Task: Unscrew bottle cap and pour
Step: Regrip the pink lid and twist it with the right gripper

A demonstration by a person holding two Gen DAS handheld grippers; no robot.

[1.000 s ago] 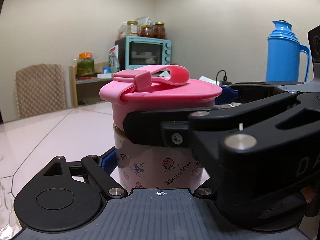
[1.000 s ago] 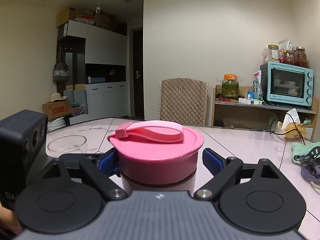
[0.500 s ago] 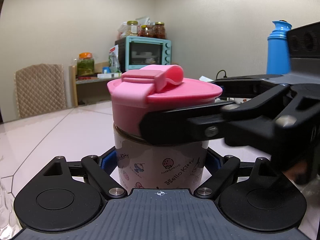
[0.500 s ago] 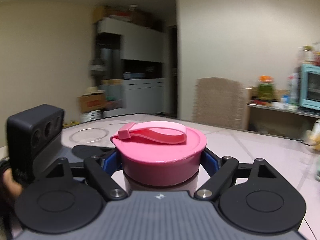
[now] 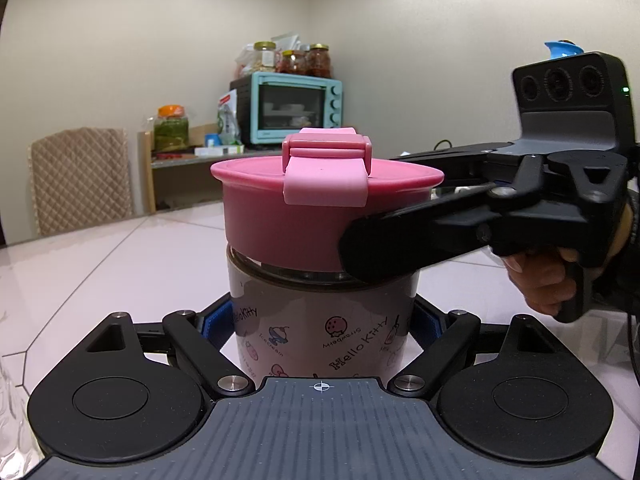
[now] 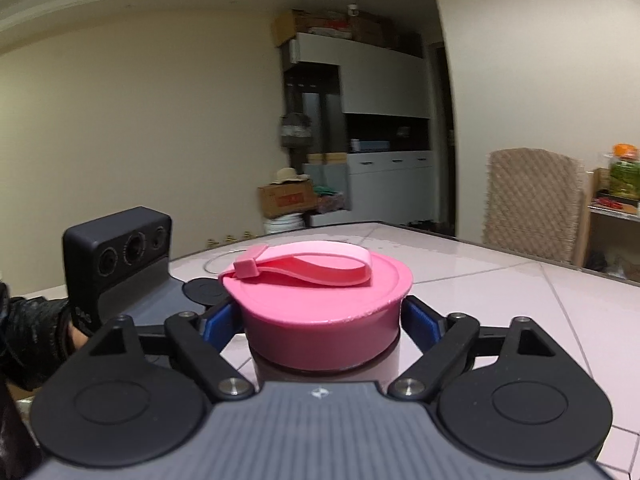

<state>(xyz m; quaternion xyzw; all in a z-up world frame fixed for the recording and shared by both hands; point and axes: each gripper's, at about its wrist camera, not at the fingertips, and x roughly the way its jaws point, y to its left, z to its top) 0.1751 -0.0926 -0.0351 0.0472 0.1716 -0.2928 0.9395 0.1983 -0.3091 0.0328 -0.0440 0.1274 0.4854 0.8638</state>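
A bottle (image 5: 320, 332) with a Hello Kitty sleeve stands on the pale table, topped by a wide pink cap (image 5: 280, 220) with a strap. My left gripper (image 5: 320, 320) is shut on the bottle's body, with its blue pads pressed to both sides. My right gripper (image 6: 320, 316) reaches in from the right at cap height with the cap (image 6: 316, 304) between its fingers. Its jaws are opening, and the blue pads (image 6: 420, 318) stand just off the cap's side. In the left wrist view the near finger (image 5: 400, 236) crosses the cap's lower edge.
A hand (image 5: 548, 284) holds the right gripper's handle. A clear glass (image 5: 8, 400) shows at the left edge. Behind the table stand a padded chair (image 5: 80, 180), a shelf with a teal oven (image 5: 296, 108) and jars, and a blue flask (image 5: 560, 48).
The right gripper swung around the bottle and the cap turned with it, so the strap's hinge now faces the left camera. Its pads have come slightly off the cap. The left gripper kept still.
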